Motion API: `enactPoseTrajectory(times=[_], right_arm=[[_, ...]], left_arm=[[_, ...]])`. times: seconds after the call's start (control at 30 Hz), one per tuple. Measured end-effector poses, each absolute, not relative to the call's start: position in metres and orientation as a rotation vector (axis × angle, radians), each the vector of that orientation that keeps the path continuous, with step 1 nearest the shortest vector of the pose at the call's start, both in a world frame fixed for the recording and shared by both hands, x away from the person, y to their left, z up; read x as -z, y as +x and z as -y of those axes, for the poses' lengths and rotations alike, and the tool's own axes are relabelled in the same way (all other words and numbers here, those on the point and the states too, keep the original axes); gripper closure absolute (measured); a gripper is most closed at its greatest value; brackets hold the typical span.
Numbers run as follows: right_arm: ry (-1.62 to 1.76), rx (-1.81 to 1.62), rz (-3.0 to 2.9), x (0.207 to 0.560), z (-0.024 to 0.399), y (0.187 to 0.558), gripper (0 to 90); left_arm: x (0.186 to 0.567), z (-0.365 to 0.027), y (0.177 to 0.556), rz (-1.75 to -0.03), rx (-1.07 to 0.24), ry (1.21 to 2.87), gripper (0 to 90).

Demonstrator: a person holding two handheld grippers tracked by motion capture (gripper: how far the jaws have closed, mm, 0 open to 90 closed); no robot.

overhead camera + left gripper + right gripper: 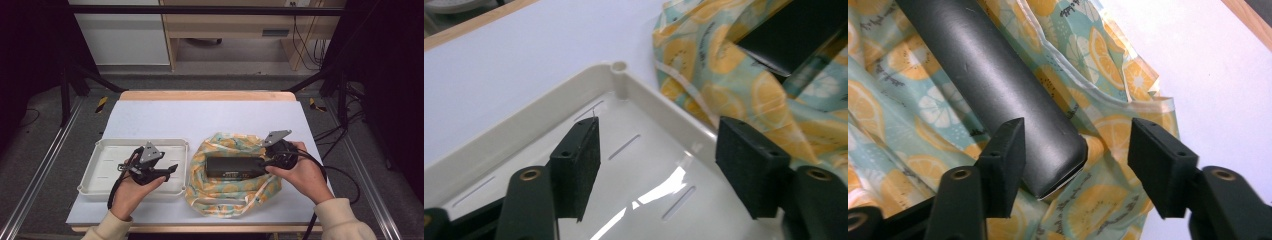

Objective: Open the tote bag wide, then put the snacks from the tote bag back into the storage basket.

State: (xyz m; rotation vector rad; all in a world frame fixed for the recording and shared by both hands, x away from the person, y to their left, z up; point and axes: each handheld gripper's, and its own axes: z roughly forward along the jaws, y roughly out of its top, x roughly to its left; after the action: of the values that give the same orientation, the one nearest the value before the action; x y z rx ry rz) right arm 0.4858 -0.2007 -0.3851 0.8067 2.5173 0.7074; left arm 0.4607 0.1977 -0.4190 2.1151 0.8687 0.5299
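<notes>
Now black box [234, 166] on fruit-print bag [220, 196], beside white tray [107, 146].

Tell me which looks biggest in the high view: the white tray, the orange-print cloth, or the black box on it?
1. white tray and orange-print cloth: they look about alike, too close to rank.
2. black box: plainly smallest, lying on the cloth.

Open tongs [658, 170] over white tray [524, 125], citrus-print cloth [724, 75] beside
</notes>
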Motion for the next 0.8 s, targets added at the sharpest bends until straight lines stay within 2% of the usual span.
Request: enactPoseTrajectory(times=[0.33,0.8], right_arm=[[0.770,-0.674,-2.564,0.385,0.198,0.497,30.0],[0.598,-0.649,-2.681,0.387,0.186,0.504,37.2]], left_arm=[[0.427,-0.215,0.456,-0.917,-0.606,2.087,20.0],[0.429,-0.240,0.446,-0.964,-0.649,2.014,15.6]])
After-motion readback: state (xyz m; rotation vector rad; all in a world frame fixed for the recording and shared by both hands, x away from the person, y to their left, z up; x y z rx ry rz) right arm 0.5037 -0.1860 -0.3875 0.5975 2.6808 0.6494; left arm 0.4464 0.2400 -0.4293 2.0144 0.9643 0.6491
